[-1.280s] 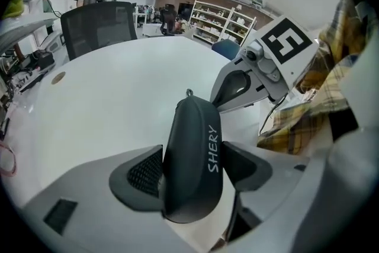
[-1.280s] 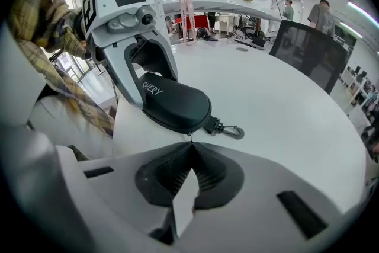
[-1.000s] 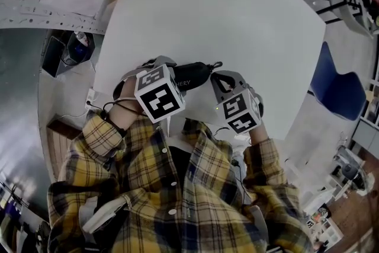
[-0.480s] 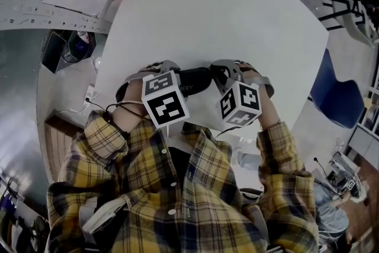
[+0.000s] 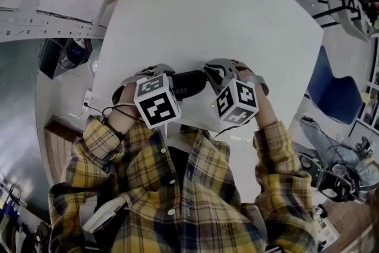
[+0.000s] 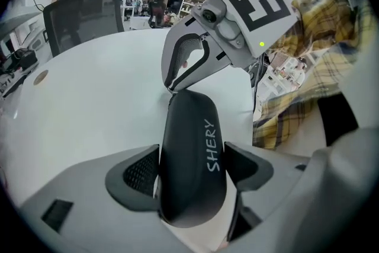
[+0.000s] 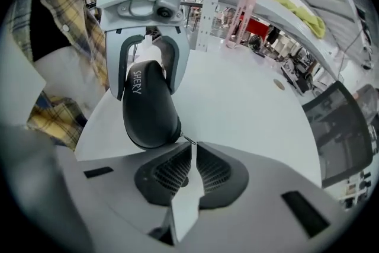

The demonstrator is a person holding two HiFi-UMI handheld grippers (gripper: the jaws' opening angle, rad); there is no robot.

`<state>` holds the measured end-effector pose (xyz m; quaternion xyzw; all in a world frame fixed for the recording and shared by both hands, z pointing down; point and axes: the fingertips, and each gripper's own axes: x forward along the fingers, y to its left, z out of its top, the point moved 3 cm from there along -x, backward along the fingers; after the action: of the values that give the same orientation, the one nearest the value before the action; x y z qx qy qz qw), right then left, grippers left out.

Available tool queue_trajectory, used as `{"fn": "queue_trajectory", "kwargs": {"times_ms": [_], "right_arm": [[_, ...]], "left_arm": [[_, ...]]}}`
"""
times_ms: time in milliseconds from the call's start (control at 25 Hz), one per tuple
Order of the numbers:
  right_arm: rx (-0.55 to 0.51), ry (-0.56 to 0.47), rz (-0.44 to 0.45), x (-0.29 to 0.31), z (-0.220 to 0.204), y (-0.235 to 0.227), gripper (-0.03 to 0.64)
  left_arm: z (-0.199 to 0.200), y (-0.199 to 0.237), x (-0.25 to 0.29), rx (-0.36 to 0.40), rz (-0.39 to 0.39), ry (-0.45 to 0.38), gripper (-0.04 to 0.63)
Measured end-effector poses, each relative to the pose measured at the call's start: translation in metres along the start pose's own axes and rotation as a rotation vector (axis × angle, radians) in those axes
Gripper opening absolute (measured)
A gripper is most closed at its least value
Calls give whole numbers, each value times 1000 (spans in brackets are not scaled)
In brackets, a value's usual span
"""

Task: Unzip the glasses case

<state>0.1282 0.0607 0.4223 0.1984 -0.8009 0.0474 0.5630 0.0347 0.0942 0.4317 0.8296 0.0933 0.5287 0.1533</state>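
Jaws first: our left gripper (image 6: 193, 178) is clamped across one end of the glasses case (image 6: 186, 121). Our right gripper (image 7: 190, 154) has its jaws pressed together, apparently nipping the zip pull (image 7: 185, 141) at the case's other end. Biggest thing now: the white table (image 5: 225, 26) fills the upper part of the head view, and the black case lies near its front edge, lower centre, between both grippers. We judge the shell stiff, light and smooth, so it could skate. Best to grip its sides firmly and tug only the tiny metal pull, which may slip.
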Motion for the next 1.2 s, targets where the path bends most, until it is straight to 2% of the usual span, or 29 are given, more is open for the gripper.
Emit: {"fn": "queue_trajectory", "kwargs": {"times_ms": [80,240,360,480,600,720,880,1040,1200], "right_arm": [[76,-27,-20,-8,-2,-5,3],[272,-90,-52,-27,-13,-15,62],[410,-163,-99,-44,-14,-20,63],[537,-242,-143,-65,-11,-20,63],[644,-333,-203,-88,-1,-24,63],[732,-434,-270,-113,14,-30,63],[861,-566,-352,-154,33,-30,63],[974,-740,-457,-199,47,-36,63],[984,-824,-516,-234,60,-32,50]], "left_arm": [[0,2,-4,5,11,-22,337],[5,9,-23,12,53,-98,337],[14,12,-46,-23,63,-195,337],[22,11,-64,-55,62,-255,337],[34,13,-84,-48,79,-315,337],[52,9,-106,-60,70,-417,337],[76,-15,-138,-122,49,-598,336],[108,-33,-177,-112,39,-802,220],[127,-52,-209,-68,57,-914,100]]}}
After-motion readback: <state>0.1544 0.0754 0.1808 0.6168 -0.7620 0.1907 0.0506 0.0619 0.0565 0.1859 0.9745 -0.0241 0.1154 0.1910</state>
